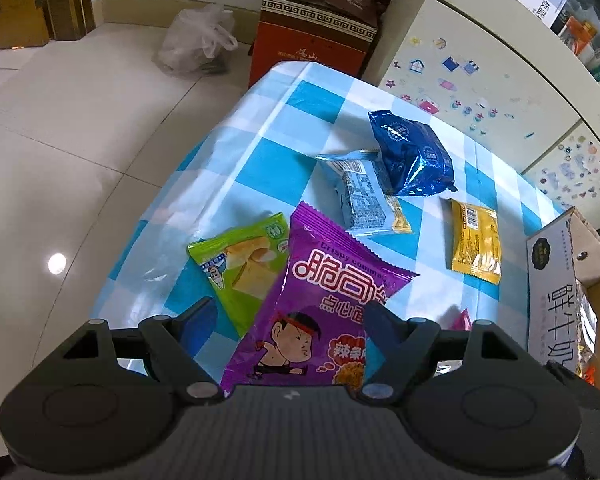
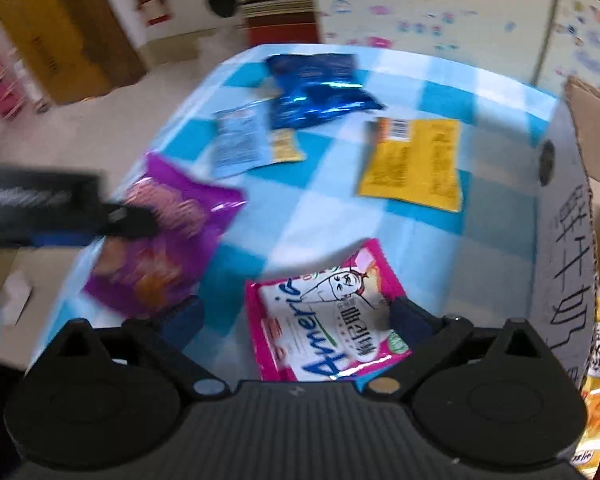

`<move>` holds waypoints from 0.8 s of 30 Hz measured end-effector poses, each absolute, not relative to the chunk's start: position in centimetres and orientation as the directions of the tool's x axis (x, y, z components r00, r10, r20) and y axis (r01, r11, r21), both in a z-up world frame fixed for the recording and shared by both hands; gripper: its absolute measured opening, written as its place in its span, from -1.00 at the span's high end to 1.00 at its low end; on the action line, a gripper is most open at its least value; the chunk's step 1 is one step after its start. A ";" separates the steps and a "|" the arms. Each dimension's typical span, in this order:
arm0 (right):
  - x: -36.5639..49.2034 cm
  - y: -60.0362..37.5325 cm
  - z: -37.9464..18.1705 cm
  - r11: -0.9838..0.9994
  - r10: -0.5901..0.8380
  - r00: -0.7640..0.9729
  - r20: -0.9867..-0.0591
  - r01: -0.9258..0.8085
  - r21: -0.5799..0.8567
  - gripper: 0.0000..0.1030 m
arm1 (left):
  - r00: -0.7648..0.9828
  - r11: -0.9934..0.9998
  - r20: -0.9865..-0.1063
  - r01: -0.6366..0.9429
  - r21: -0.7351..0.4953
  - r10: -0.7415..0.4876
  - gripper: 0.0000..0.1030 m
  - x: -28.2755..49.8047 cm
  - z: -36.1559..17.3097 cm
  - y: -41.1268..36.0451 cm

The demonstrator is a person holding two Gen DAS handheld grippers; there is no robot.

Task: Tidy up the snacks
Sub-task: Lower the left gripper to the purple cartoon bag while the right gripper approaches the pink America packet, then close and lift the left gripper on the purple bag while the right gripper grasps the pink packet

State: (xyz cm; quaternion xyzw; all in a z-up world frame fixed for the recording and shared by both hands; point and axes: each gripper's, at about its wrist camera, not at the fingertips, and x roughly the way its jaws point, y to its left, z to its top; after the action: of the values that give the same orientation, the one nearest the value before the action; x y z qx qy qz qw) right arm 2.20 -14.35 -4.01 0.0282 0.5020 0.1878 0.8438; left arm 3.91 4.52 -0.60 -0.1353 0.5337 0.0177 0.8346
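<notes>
My left gripper (image 1: 288, 320) holds a purple snack packet (image 1: 320, 312) between its fingers, lifted over the near edge of the checked table (image 1: 260, 152). The right wrist view shows that packet (image 2: 168, 232) pinched by the left gripper's fingers (image 2: 128, 220). My right gripper (image 2: 296, 316) is wide open around a pink and white packet (image 2: 324, 320) that lies on the table. A green packet (image 1: 244, 268), a light blue packet (image 1: 360, 196), a dark blue bag (image 1: 412, 156) and a yellow packet (image 1: 476, 240) lie on the cloth.
A cardboard box (image 1: 556, 280) with snacks inside stands at the table's right edge; it also shows in the right wrist view (image 2: 568, 240). A white cabinet with stickers (image 1: 480, 92) is behind the table. A red carton (image 1: 316, 32) and a plastic bag (image 1: 196, 40) sit on the floor.
</notes>
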 end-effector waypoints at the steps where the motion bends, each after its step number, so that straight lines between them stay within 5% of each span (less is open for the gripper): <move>1: 1.8 -14.2 -3.8 0.924 0.351 0.423 -0.835 -0.300 0.237 -0.90 | 0.430 0.964 -0.895 -0.165 -0.208 -0.119 -0.63 3.9 -0.6 4.5; 12: 0.9 -14.4 -4.3 0.952 0.254 0.467 -0.847 -0.277 0.133 -0.91 | 0.436 0.983 -0.891 -0.072 -0.171 -0.123 -0.66 3.4 -1.4 3.4; 24: 1.6 -13.7 -5.5 0.961 0.179 0.480 -0.859 -0.274 0.047 -0.99 | 0.391 0.994 -0.917 -0.030 -0.102 -0.083 -0.91 4.0 -4.4 1.7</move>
State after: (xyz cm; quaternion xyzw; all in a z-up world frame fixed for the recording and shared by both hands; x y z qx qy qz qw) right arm 1.60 -13.66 -5.49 -0.0482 0.4927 0.1317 0.8588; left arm 4.01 1.69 -4.36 -0.0509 0.5514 -0.0159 0.8325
